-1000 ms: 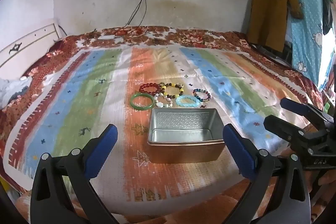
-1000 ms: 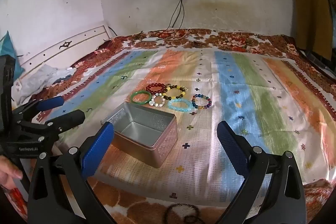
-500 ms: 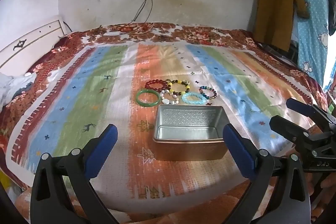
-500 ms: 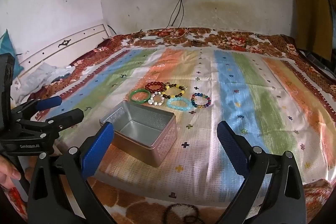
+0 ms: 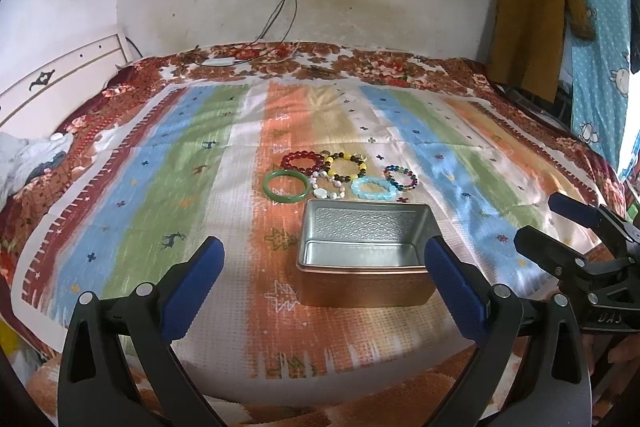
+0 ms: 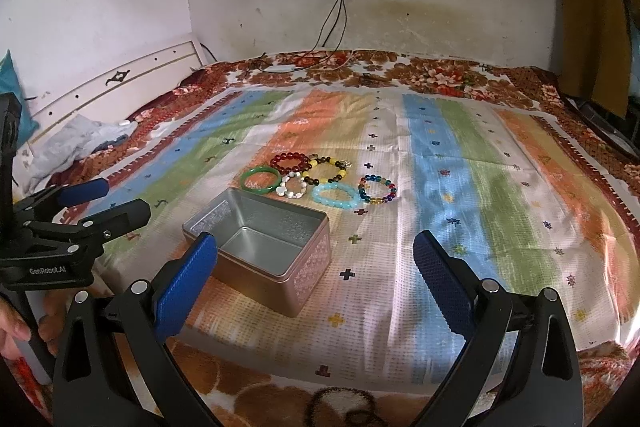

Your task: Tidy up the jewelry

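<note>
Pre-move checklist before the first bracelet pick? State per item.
1. Tin box open, nothing inside: ok.
2. Left gripper open, holding nothing: ok.
3. Right gripper open, holding nothing: ok.
4. Bracelets lie on the bedspread beyond the box, none boxed: ok.
5. Green bangle lies apart from the others: ok.
6. White bead bracelet free of red bead bracelet and yellow bead bracelet: cannot tell; they crowd together.

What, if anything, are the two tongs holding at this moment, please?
Nothing: left tongs and right tongs are both open and empty; the bracelets lie on the bed.
</note>
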